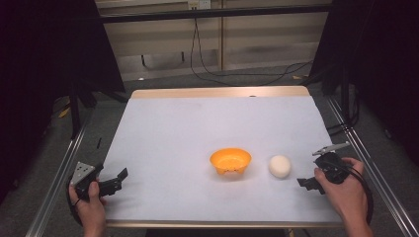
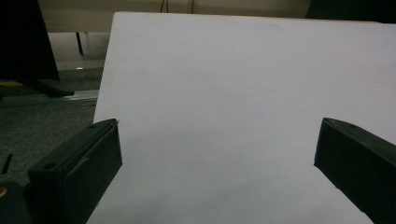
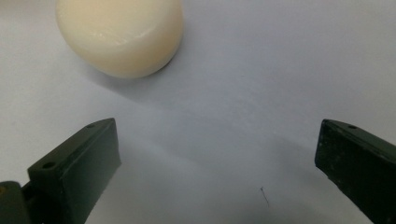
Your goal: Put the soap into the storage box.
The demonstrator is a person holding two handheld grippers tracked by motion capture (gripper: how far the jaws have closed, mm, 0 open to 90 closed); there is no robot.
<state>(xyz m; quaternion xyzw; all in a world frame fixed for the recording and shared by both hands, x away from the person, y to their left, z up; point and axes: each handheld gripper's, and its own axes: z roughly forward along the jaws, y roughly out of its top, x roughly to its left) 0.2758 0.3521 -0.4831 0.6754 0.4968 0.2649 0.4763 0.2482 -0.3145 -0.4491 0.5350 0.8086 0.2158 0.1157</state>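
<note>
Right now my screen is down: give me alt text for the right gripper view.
The right gripper is open, its two black jaws spread wide over the white table cover with nothing between them. A cream-white ball sits ahead and to the upper left, apart from the jaws.

Bowl and ball side by side on the surface, tongs at either near corner.

The bowl (image 1: 230, 161) sits right of the middle of the surface (image 1: 197, 123), toward the near edge; the ball (image 1: 279, 166) lies just beside it on its right, apart from it. The right tongs (image 1: 310, 180) are near the ball on its right, the ball ahead of them and to their left. The left tongs (image 1: 117, 178) sit at the near left edge, well apart from the bowl.
</note>
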